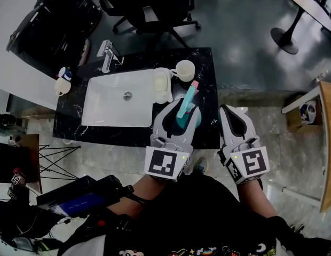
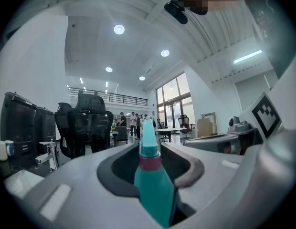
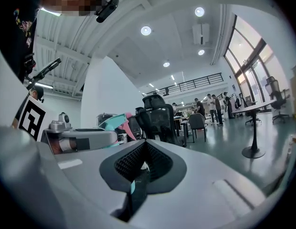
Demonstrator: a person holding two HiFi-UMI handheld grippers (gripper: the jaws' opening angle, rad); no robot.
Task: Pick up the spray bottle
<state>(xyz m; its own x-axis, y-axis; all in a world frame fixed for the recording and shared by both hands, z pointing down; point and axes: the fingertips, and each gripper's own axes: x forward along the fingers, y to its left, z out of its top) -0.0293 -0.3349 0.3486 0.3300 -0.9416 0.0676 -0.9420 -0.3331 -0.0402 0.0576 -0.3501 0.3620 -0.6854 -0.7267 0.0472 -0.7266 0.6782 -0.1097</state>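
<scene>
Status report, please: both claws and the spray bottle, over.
Left claw shut on the spray bottle. Right claw shut, nothing held, alongside. White cup and jug beyond on the counter, apparently clear.

1. spray bottle (image 1: pixel 186 103): teal body, pink collar and trigger; just right of centre in the head view
2. tilted, nozzle toward the upper right; pinched between the left gripper (image 1: pixel 181 110) jaws
</scene>
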